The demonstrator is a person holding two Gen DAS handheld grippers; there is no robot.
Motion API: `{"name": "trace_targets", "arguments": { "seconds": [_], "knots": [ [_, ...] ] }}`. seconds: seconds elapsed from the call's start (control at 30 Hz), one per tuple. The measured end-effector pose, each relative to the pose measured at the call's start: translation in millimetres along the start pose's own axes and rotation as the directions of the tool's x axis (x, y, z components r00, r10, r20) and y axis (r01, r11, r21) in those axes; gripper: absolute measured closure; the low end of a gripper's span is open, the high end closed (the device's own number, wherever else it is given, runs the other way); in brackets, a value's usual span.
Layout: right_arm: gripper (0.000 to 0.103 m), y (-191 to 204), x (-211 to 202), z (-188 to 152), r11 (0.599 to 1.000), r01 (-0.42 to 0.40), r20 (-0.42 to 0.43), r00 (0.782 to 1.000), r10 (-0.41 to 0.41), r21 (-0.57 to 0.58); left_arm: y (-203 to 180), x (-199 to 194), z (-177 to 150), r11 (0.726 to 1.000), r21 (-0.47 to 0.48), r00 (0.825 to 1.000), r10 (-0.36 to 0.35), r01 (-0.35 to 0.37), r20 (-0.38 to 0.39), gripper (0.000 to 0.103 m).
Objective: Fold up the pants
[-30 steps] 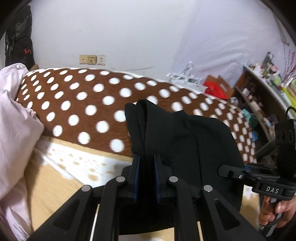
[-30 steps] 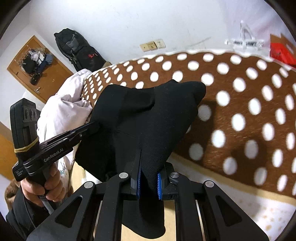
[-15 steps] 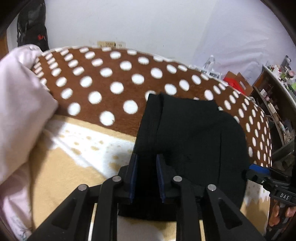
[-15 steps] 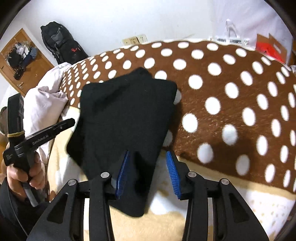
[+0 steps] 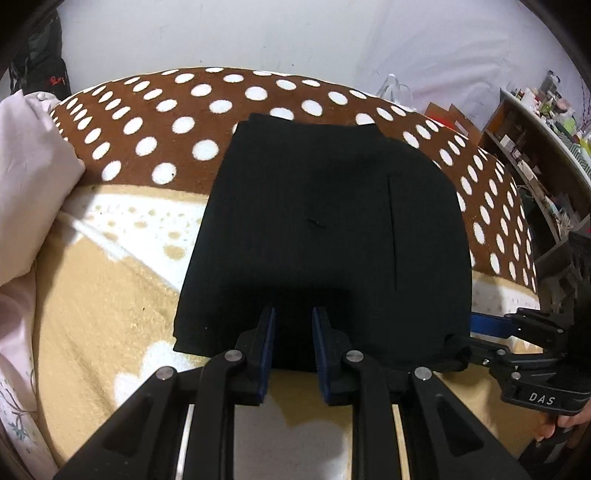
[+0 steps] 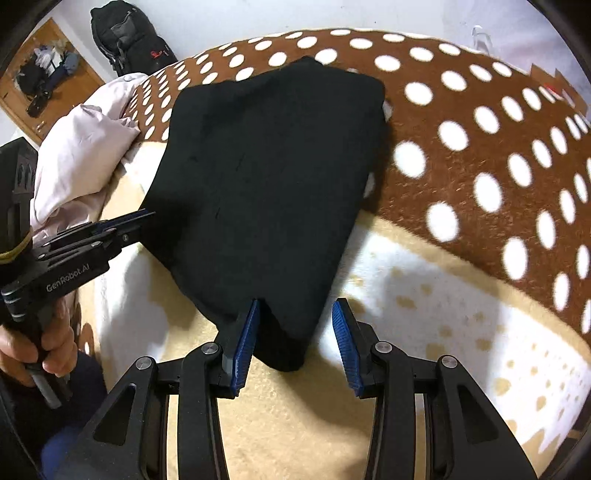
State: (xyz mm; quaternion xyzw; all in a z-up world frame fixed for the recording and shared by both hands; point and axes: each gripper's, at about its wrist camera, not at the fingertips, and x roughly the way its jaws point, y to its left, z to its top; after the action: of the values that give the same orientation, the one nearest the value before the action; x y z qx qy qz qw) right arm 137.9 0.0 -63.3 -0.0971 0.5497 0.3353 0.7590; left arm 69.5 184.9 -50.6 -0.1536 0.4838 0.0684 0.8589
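The black pants [image 5: 325,229] lie folded into a flat rectangle on the bed, across the brown dotted and beige parts of the blanket; they also show in the right wrist view [image 6: 266,177]. My left gripper [image 5: 293,325] sits at the near edge of the pants with its jaws slightly apart and cloth showing between the pads. My right gripper [image 6: 295,325] is open at the near right corner of the pants, holding nothing. Each gripper shows at the edge of the other's view.
A brown blanket with white dots [image 6: 480,147] covers the far bed, with a beige and white part [image 5: 110,288] near me. A pale pink quilt [image 5: 26,192] is bunched at the left. Cluttered shelves [image 5: 535,147] stand at the right. A black bag [image 6: 125,33] hangs by the wall.
Both grippers lowered the folded pants onto the bed. The right gripper opened and let go. The left gripper's jaws have parted a little, and the pants now lie flat.
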Motion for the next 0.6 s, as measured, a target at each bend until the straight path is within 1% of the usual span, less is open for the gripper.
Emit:
{"name": "trace_targets", "arguments": {
  "seconds": [0.13,0.23,0.27,0.37,0.43,0.53,0.6],
  "knots": [
    [0.061,-2,-21,-7,1.0,0.017,0.021,1.0,-0.016,-0.008,-7,-13,-3,0.999,-0.013,0.999,0.038,-0.037,0.011,0.081],
    [0.061,-1,-38,-16,1.0,0.017,0.039,0.999,-0.017,0.003,-13,-28,-14,0.999,-0.039,0.999,0.036,-0.035,0.03,0.081],
    [0.061,-1,-44,-19,1.0,0.016,0.046,0.999,-0.016,0.003,-17,-34,-18,0.998,-0.04,0.998,0.047,-0.046,0.034,0.081],
    [0.061,6,-61,-34,1.0,0.021,0.066,0.998,-0.021,0.002,-29,-51,-31,0.997,-0.036,0.997,0.065,-0.063,0.052,0.08],
    [0.061,10,-69,-42,1.0,0.015,0.074,0.997,-0.015,0.004,-38,-58,-37,0.996,-0.03,0.995,0.09,-0.089,0.045,0.081],
    [0.061,16,-81,-58,1.0,0.016,0.085,0.996,-0.017,0.005,-51,-71,-49,0.997,-0.018,0.995,0.082,-0.082,0.053,0.08],
    [0.061,22,-90,-68,1.0,0.015,0.095,0.995,-0.015,-0.001,-58,-80,-55,0.996,-0.006,0.994,0.093,-0.093,0.061,0.081]
  ]
}}
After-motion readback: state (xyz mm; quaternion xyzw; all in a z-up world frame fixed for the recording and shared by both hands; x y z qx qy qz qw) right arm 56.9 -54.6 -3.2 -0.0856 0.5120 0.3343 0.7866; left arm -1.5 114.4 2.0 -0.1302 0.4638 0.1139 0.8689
